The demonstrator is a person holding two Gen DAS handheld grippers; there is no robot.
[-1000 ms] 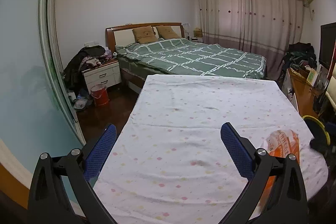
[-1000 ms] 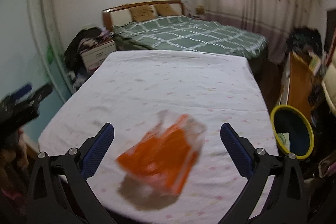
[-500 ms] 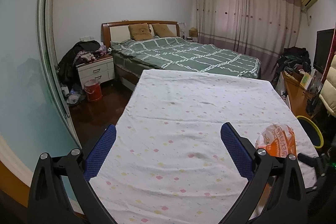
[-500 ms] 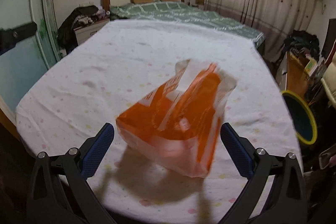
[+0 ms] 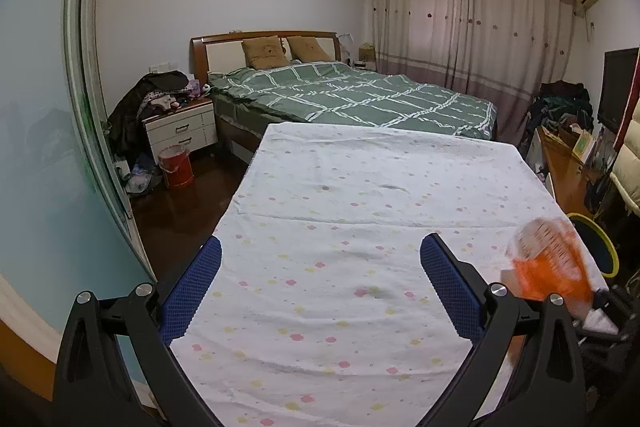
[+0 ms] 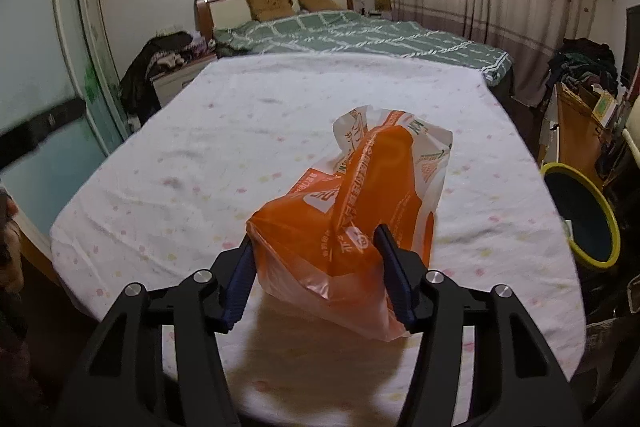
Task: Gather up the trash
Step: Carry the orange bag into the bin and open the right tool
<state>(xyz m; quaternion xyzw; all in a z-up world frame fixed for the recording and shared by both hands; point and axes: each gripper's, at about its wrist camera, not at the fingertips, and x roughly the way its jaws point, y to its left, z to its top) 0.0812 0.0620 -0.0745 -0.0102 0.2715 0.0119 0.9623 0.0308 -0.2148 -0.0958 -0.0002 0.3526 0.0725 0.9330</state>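
Observation:
An orange and white plastic bag (image 6: 352,215) stands crumpled near the front right of the table's white dotted cloth (image 6: 192,163). My right gripper (image 6: 318,267) is low over it. Its jaws are closing, and both blue pads touch the bag's lower sides. In the left wrist view the same bag (image 5: 548,263) shows blurred at the far right, beyond the right finger. My left gripper (image 5: 320,287) hovers open above the cloth (image 5: 340,187) with nothing between its fingers. A dark bin with a yellow rim (image 6: 610,227) stands on the floor to the right of the table.
Behind the table is a bed with a green checked cover (image 5: 352,95). A nightstand piled with clothes (image 5: 176,123) and a red bucket (image 5: 174,167) stand at the left. A wooden desk with clutter (image 6: 580,119) lines the right wall. The bin (image 5: 602,247) sits by the table's right edge.
My right gripper has sunk down onto the orange bag, and its jaws have narrowed from wide open to touching the bag's sides. The left gripper has stayed open and almost still.

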